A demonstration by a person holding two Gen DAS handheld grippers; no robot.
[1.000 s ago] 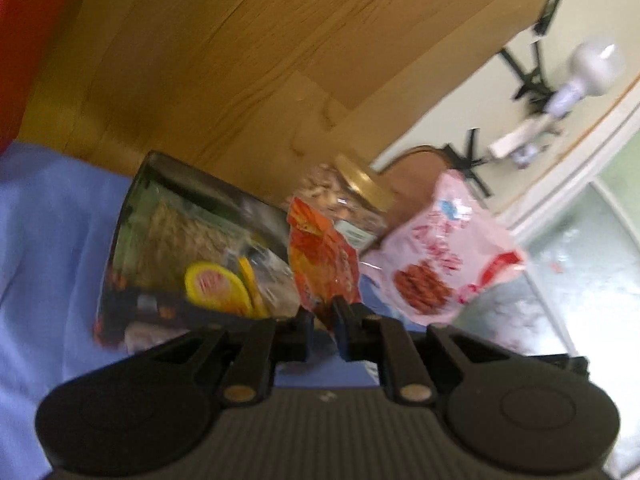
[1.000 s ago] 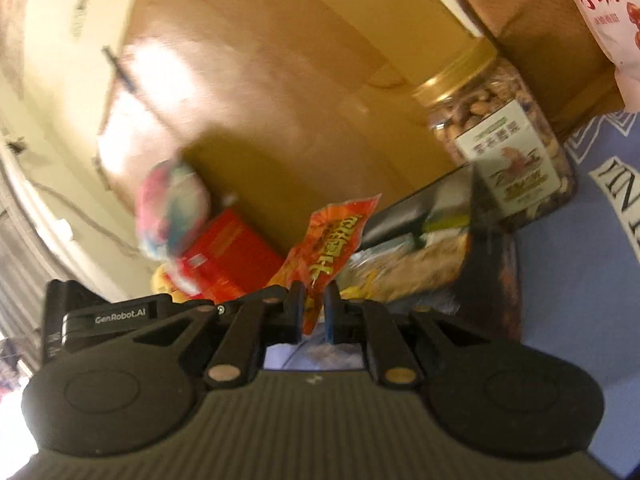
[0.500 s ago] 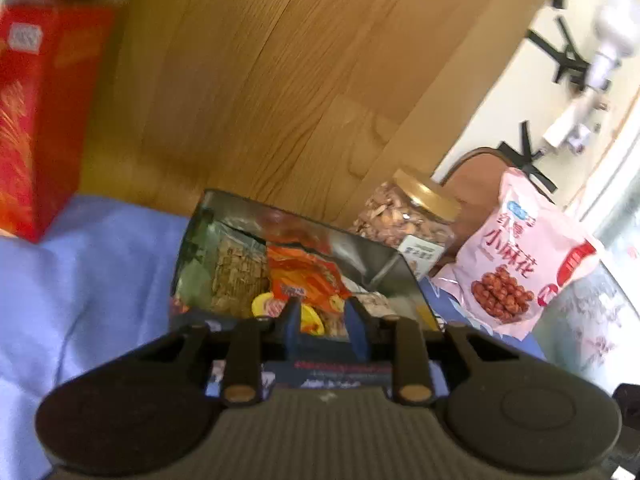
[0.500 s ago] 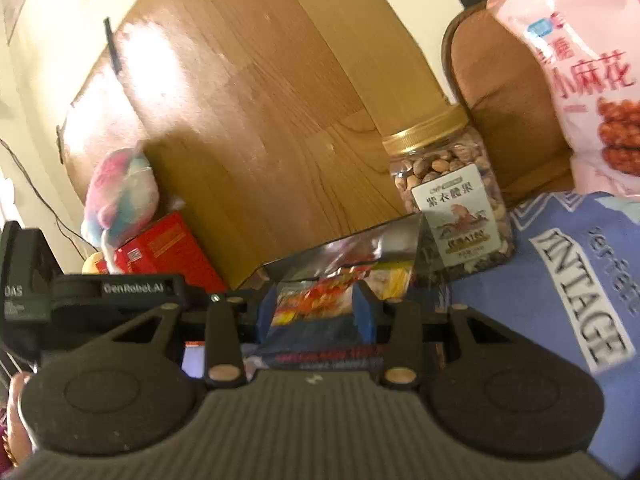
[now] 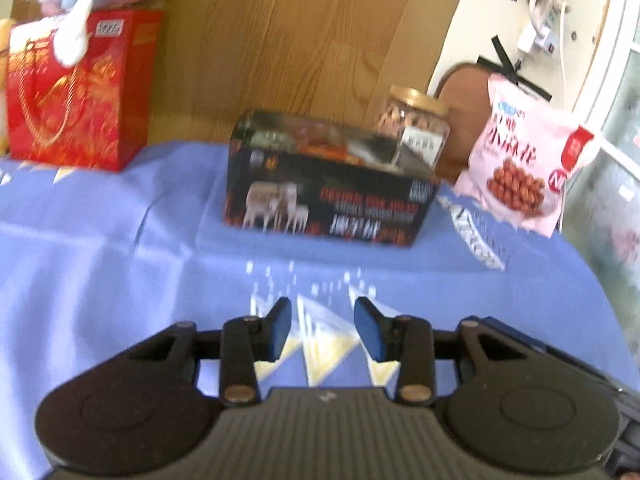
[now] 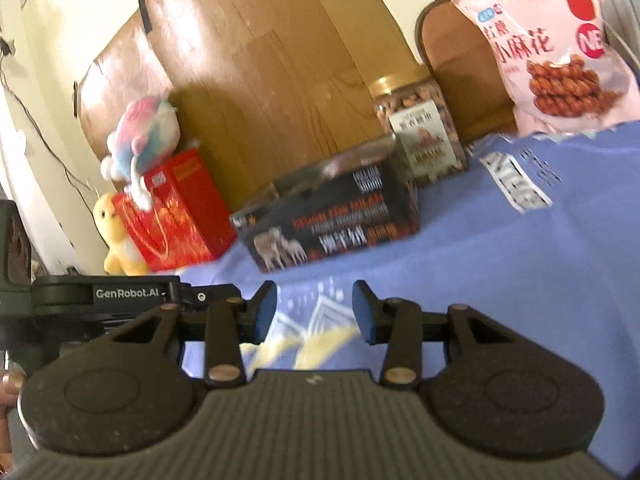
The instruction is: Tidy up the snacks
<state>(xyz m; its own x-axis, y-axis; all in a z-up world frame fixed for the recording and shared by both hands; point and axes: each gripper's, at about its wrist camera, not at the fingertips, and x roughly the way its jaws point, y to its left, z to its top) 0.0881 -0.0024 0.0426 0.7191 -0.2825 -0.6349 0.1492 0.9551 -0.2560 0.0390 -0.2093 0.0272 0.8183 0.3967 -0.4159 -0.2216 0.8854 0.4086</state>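
A black open-topped box (image 5: 328, 200) with printed animals stands on the blue cloth (image 5: 100, 248); snack packets show over its rim, an orange one among them (image 5: 324, 146). It also shows in the right wrist view (image 6: 332, 220). My left gripper (image 5: 323, 326) is open and empty, low over the cloth, well in front of the box. My right gripper (image 6: 314, 312) is open and empty, also back from the box. The left gripper's body (image 6: 100, 300) shows at the left of the right wrist view.
A nut jar with a gold lid (image 5: 416, 128) (image 6: 416, 136) stands behind the box. A pink snack bag (image 5: 524, 168) (image 6: 560, 52) leans at the right. A red gift box (image 5: 76, 96) (image 6: 176, 212) with plush toys (image 6: 140, 140) stands left. A wooden board (image 5: 300, 32) backs them.
Both grippers let go of their orange snack packets into the box, opened, and pulled back and down away from the box.
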